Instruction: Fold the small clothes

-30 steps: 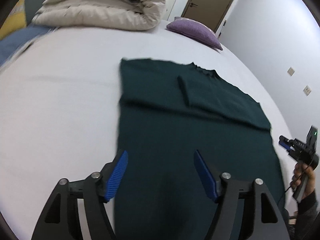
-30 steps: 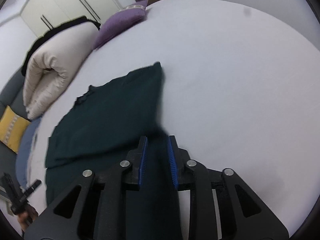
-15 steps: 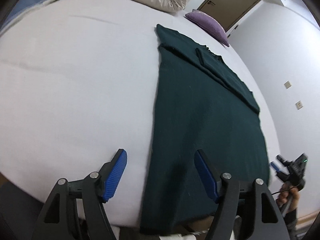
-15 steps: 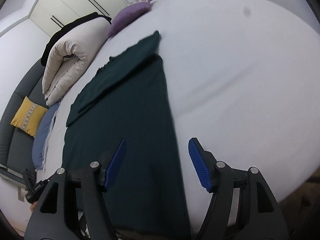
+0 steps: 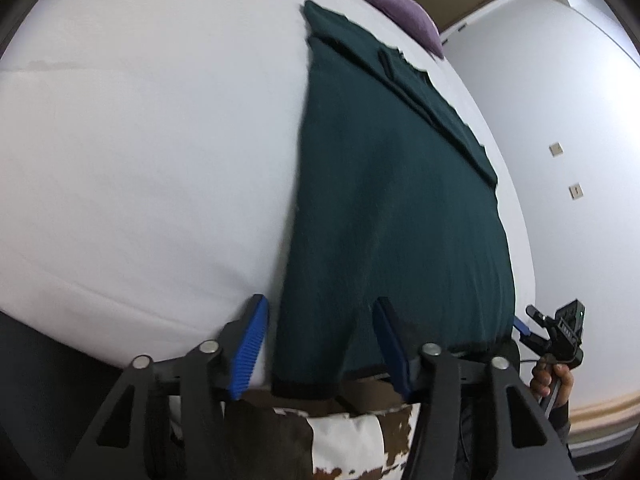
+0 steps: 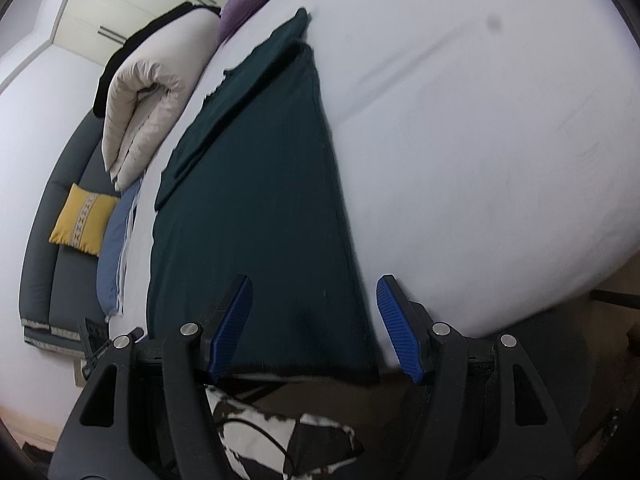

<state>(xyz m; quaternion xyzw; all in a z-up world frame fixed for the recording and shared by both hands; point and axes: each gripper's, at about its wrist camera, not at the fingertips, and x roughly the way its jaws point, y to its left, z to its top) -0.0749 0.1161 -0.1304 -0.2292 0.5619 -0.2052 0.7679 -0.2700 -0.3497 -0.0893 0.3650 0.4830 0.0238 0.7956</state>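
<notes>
Two grippers are set at the near hem of one garment (image 5: pixel 396 208), a dark green knit laid flat along the white bed (image 5: pixel 140 140) and running from the near edge toward the far pillow (image 5: pixel 404 26). The sleeves are already folded across the far chest part, so the width folds are judged done and the lengthwise fold is judged to be the step in hand.

Left gripper (image 5: pixel 320 350): the jaws have just been closing but are seen spread; the near left hem corner lies between the blue pads, and no pad is seen pressing on it. Right gripper (image 6: pixel 314 328): the jaws have just been opening and are seen spread, with the near right hem corner between them, not pinched. In the left view the right gripper is also seen far right, held in a hand (image 5: pixel 554 380).

Next move, as judged: both hem corners are to be pinched together, lifted and carried toward the far collar, so that the hem is laid on the shoulders. An even lift on both sides is called for, or the fold will skew. The hem hangs slightly over the bed edge, so the pads can be closed from above and below.

Materials: the knit is soft, matt, limp, with a darker ribbed hem band; it is likely to sag between the grips. The bed cover is smooth and slightly yielding. A puffy cream duvet (image 6: pixel 148 92) is rolled at the far left. The pads are ridged and look rubbery.
</notes>
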